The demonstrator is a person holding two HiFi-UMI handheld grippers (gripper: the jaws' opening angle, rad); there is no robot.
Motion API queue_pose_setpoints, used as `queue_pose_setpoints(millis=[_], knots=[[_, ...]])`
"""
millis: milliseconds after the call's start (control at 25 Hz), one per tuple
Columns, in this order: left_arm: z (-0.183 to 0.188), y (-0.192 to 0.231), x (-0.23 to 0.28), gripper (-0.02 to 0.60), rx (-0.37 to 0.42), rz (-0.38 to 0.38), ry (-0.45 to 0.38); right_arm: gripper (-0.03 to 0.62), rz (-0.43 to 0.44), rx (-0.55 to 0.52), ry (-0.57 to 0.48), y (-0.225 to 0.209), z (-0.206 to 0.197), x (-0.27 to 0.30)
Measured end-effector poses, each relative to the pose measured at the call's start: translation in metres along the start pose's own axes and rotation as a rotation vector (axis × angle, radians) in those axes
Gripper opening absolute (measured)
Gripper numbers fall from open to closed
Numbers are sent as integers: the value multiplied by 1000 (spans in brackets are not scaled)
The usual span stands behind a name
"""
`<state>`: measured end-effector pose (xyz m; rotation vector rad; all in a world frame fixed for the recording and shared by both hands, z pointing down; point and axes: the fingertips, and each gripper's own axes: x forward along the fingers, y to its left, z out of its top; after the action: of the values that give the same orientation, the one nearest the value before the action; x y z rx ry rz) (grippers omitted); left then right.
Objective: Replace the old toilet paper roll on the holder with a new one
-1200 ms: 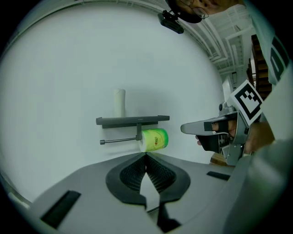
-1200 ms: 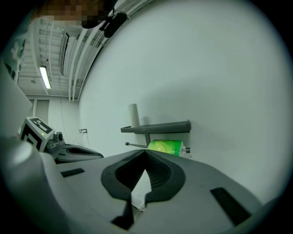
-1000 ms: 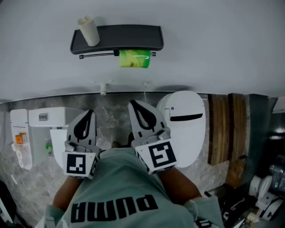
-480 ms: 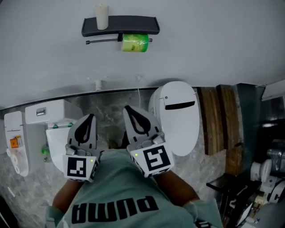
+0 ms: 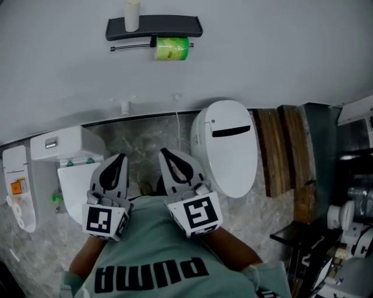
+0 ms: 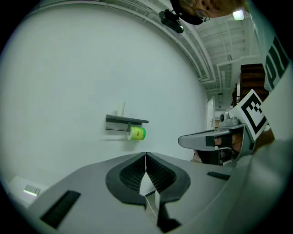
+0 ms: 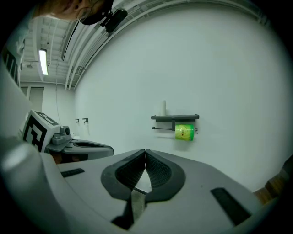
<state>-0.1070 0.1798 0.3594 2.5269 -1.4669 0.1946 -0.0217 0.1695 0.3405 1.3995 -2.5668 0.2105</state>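
A dark wall holder hangs high on the white wall. A green-wrapped roll sits on its bar. A pale cardboard tube stands on the holder's shelf. My left gripper and right gripper are held close to my body, well short of the wall. Both are shut with nothing between the jaws.
A white toilet with its lid down stands below the holder, slightly to the right. A white box-like unit sits at the left. Wooden planks lean at the right, beside dark clutter. The floor is grey marble.
The view has shifted: the holder and roll moved up and left in the head view and look smaller. Both grippers drifted slightly lower in that view. Both stayed shut.
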Motion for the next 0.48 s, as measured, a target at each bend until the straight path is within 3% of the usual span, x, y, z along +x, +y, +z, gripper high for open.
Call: queue_pose_setpoints(millis=[240, 480], knots=[[-3, 2, -7, 3, 44, 63, -4, 5, -12, 14, -5, 0, -6, -7], [-8, 0, -11, 3, 93, 63, 4, 5, -16, -10, -2, 6, -15, -14]])
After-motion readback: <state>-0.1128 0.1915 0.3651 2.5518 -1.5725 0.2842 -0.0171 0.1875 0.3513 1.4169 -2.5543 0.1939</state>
